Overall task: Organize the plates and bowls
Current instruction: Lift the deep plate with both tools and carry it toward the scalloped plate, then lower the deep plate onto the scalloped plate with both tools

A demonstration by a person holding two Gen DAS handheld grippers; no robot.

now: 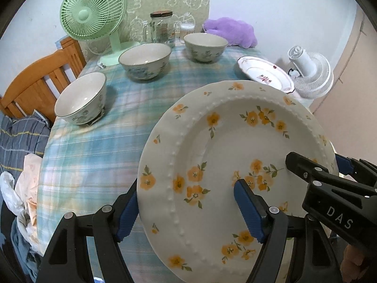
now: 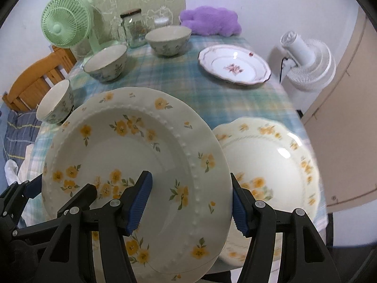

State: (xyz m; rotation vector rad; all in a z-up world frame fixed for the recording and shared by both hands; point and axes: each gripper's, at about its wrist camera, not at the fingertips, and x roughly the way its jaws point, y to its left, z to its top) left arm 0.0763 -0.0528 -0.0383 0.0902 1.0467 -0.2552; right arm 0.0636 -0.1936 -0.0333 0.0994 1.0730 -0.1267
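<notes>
1. The yellow-flowered plate is held tilted above the worktop, gripped from both sides at once
2. The left gripper has its jaws clamped across the plate's near-left rim, one blue pad under the edge and one on the upper face
3. The right gripper is clamped the same way on the plate's right rim, one pad on the face and one behind the edge
4. Below and just right of the raised plate, a second yellow-flowered plate with a scalloped rim lies on the checked cloth
5. Farther back on the right sits a pink-flowered plate, near the worktop's edge
6. Three bowls stand along the left and rear: the near bowl, the middle bowl and the far bowl, well apart from one another
7. Behind them are a green fan, a glass jar and a purple plush toy
8. A white fan stands beside the worktop on the right, a wooden chair on the left
</notes>
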